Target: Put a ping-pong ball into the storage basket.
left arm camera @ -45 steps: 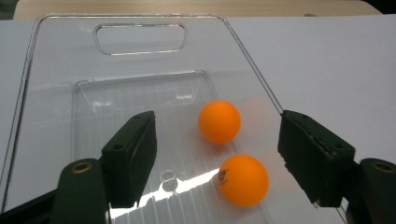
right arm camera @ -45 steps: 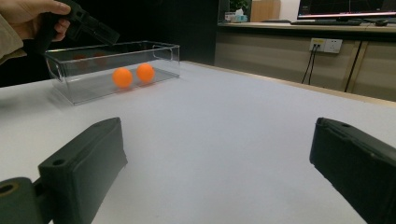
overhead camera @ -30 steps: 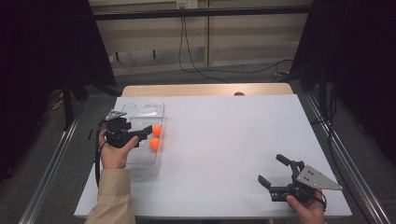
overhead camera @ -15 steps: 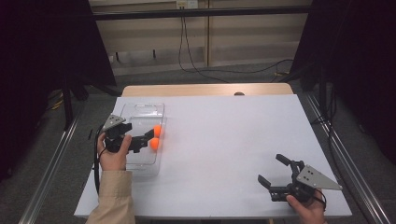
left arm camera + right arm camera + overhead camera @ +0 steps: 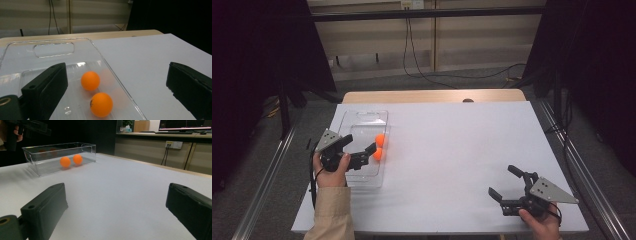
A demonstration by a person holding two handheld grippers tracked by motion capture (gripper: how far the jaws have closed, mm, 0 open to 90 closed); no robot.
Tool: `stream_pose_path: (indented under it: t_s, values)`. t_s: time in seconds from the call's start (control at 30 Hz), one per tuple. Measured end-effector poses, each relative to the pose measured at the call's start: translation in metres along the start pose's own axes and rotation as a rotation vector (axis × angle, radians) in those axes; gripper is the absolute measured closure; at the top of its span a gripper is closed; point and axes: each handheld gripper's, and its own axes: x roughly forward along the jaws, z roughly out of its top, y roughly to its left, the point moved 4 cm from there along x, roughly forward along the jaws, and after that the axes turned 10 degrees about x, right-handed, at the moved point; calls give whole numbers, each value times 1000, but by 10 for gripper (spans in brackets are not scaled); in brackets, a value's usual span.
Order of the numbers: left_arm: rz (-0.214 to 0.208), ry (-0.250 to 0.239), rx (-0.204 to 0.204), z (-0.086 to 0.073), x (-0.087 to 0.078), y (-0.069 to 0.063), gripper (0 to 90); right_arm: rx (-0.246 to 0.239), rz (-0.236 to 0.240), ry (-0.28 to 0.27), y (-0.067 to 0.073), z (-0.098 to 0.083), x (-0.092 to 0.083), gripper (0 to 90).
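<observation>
Both balls in the bin, our left gripper pulling back empty

So over the last second our left gripper (image 5: 364, 153) has drifted back toward us, off the two orange balls (image 5: 90, 80) and sits over the near part of the clear bin (image 5: 362, 119), jaws spread wide with nothing in them. The near ball (image 5: 101, 104) and the far one lie side by side on the bin floor, by its right wall, so we'd guess the drop-off is done and this is just the retreat. Our right gripper (image 5: 506, 186) hasn't budged, parked near the table's (image 5: 462, 140) front right corner, jaws spread and empty too. Hard to tell from any view whether the balls actually touch. The near ball has a dark mark we can't read.
</observation>
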Motion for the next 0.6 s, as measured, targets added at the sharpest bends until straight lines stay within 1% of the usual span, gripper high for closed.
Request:
stream_pose_path:
  t_s: [0.13,0.23,0.27,0.33,0.37,0.4,0.6]
  values:
    - [-15,-14,-4,-5,-5,-2,34,-1,1,1,0,0,0,29]
    - [-14,-34,-6,-8,-8,-3,33,-1,1,0,0,0,0,28]
    - [-18,-35,4,-10,-10,-4,31,-2,1,0,0,0,0,29]
    - [-31,-41,7,-11,-11,-4,31,-3,2,-1,0,0,0,29]
    - [-28,-62,1,-11,-12,-5,31,-3,1,-1,0,0,0,29]
    - [-32,-67,11,-11,-13,-5,30,-3,2,-1,0,0,0,29]
    - [-58,-97,37,-11,-17,-9,27,-1,1,-1,0,0,0,29]
